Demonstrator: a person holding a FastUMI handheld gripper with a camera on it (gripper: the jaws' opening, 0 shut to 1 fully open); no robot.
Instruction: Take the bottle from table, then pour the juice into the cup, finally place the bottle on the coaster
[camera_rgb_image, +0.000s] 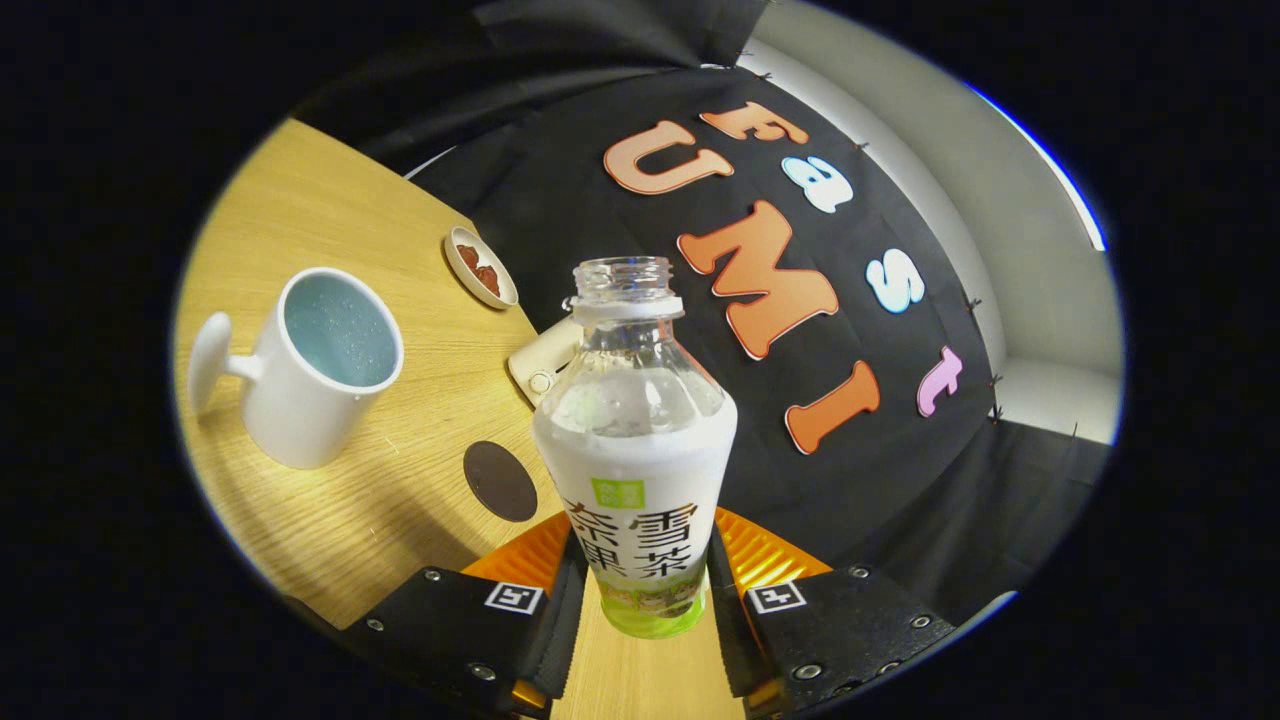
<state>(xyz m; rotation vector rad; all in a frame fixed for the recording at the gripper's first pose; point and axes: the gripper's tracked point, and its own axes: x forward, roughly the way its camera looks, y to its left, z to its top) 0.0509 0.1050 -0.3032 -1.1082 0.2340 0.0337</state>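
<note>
Clamped between our fingers (645, 600), the uncapped bottle (637, 450) stands tilted over the tabletop (400, 500), gripped low, we judge, for pouring into the cup (315, 365) beyond the dark coaster (500, 481).

Light wooden table (340, 520) under me, black cloth booth wall (600, 230) behind it, pale plain wall (1010, 260) beyond, bright light strip (1060, 170) along it.

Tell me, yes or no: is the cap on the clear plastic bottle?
No: the clear plastic bottle, clamped low down between the gripper jaws, shows a bare threaded neck with an open mouth.
</note>
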